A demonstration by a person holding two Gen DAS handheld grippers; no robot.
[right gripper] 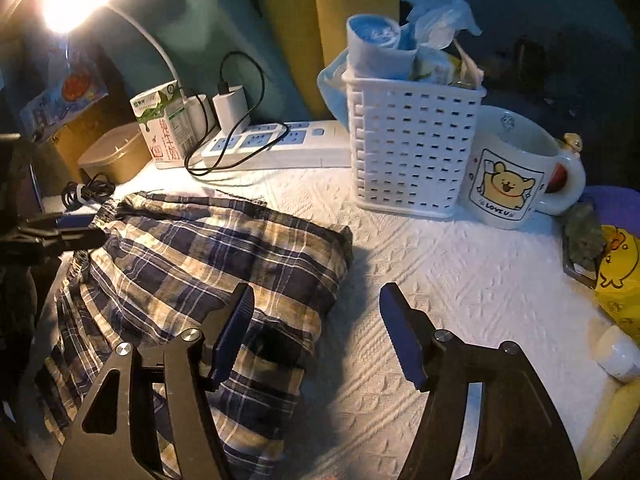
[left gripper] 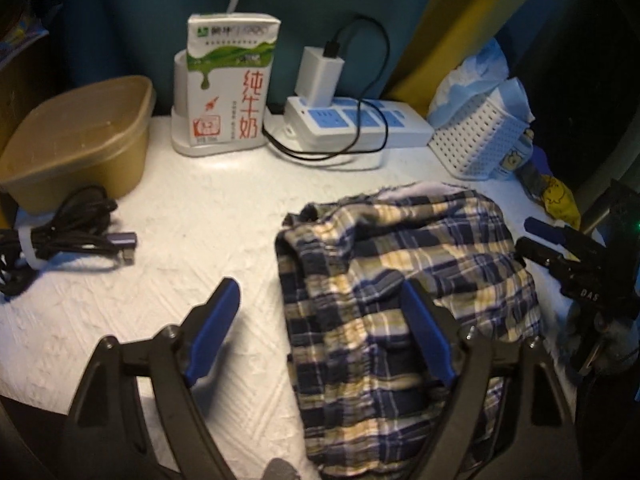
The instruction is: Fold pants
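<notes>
Both grippers tilt steeply down over the white textured desk (right gripper: 460, 280), jaws spread wide and holding nothing: left gripper (left gripper: 320, 332) straddles the folded blue-and-cream plaid pants' (left gripper: 400, 280) left edge, right gripper (right gripper: 316, 336) their right edge.

The widest bare stretch of the surface (left gripper: 208, 216) lies left of the folded pants (left gripper: 400, 280), bounded by the cable bundle (left gripper: 68, 232) and brown tub (left gripper: 80, 140) at the far left. Along the back, the milk carton (left gripper: 230, 84), power strip (left gripper: 360, 120) with its charger (left gripper: 320, 76), and white basket (right gripper: 412, 144) form a wall. Right of the pants, open surface runs up to the mug (right gripper: 516, 172) and yellow packet (right gripper: 620, 276).
</notes>
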